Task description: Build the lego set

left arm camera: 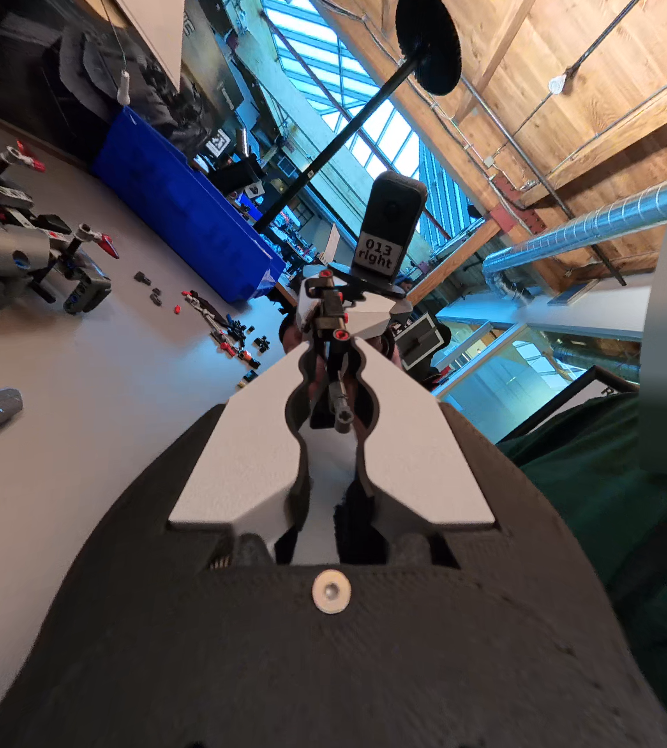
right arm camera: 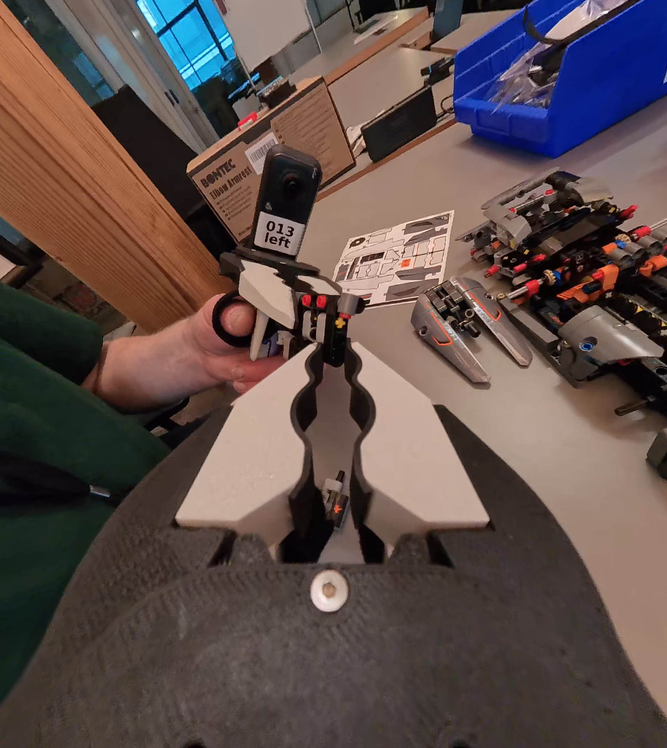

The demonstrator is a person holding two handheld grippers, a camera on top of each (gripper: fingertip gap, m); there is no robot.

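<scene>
A small lego sub-assembly (right arm camera: 334,334) of black and grey beams with red pins is held in the air between both grippers. My right gripper (right arm camera: 334,351) is shut on its black beam. My left gripper (left arm camera: 332,349) is shut on the same piece, whose grey axle (left arm camera: 342,406) sticks back between my fingers. Each gripper shows in the other's view: the left (right arm camera: 303,307) held by a hand, the right (left arm camera: 342,309) opposite. The large part-built lego car (right arm camera: 607,291) lies on the grey table to the right; it also shows in the left wrist view (left arm camera: 4,251).
A grey panel section (right arm camera: 457,324) and a sticker sheet (right arm camera: 396,255) lie beside the car. Loose small pieces (left arm camera: 228,324) are scattered on the table. A blue bin (right arm camera: 566,81) stands at the back, with a cardboard box (right arm camera: 267,162) behind. A green sleeve (right arm camera: 20,404) is at the left. The tips of both grippers are at nearly the same place. The large part-built lego car (right arm camera: 607,291) is about equally far from each gripper, around 20 cm.
</scene>
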